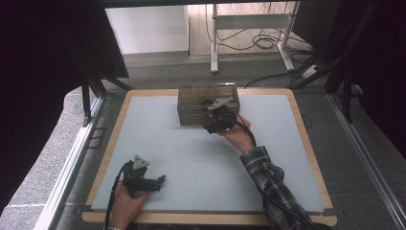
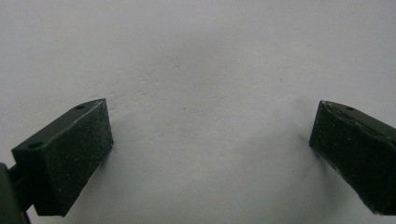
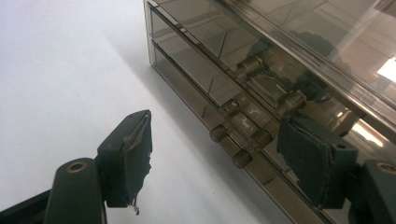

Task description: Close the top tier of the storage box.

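A smoky see-through drawer box [image 1: 201, 98] stands at the back middle of the pale mat [image 1: 191, 158]. My right gripper [image 1: 214, 122] is at the box's front face, held by a hand in a plaid sleeve. In the right gripper view its jaws [image 3: 219, 135] stand open on either side of a clear bar handle [image 3: 236, 140] on a lower drawer, and neither pad touches it. Another clear handle [image 3: 271, 88] sits on the drawer above. My left gripper [image 1: 160, 181] rests low on the mat near the front left, and its jaws [image 2: 210, 140] are open with nothing between them.
The mat lies on a wooden board [image 1: 306, 143] with a narrow rim. Beyond the table are a grey floor, black stands [image 1: 88, 91] at the left and right, and a white frame with cables [image 1: 249, 28] at the back.
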The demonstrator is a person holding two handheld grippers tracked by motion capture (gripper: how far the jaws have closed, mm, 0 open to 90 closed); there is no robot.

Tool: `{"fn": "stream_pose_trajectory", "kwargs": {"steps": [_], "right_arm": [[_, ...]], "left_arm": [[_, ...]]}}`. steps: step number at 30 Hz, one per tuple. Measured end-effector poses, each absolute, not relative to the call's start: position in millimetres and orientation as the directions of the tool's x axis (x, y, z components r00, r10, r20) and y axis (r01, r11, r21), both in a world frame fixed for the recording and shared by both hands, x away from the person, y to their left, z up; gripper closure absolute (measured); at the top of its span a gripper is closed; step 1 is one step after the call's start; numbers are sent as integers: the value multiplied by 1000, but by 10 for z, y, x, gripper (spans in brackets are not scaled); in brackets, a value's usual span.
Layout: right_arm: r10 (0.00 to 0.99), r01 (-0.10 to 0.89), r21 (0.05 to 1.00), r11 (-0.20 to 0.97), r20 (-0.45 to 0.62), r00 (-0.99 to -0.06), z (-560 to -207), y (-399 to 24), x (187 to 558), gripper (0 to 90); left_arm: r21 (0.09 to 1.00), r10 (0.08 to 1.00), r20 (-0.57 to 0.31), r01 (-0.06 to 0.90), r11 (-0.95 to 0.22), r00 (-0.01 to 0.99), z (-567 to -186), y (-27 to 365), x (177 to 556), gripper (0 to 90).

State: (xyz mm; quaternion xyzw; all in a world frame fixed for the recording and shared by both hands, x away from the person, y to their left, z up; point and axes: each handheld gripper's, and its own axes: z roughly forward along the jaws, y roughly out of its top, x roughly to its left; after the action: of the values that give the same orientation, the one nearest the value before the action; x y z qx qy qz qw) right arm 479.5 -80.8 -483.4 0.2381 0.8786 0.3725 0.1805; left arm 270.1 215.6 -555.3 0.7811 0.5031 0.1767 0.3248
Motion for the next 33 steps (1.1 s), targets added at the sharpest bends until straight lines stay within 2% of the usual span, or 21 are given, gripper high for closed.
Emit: {"fn": "stream_pose_trajectory", "kwargs": {"steps": [33], "right_arm": [[541,267,725,635,-171,-823,-4815,-792,4705,252]], "left_arm": [[685,901,-51,671,-283,431,-5553,2155,2700,0]]}}
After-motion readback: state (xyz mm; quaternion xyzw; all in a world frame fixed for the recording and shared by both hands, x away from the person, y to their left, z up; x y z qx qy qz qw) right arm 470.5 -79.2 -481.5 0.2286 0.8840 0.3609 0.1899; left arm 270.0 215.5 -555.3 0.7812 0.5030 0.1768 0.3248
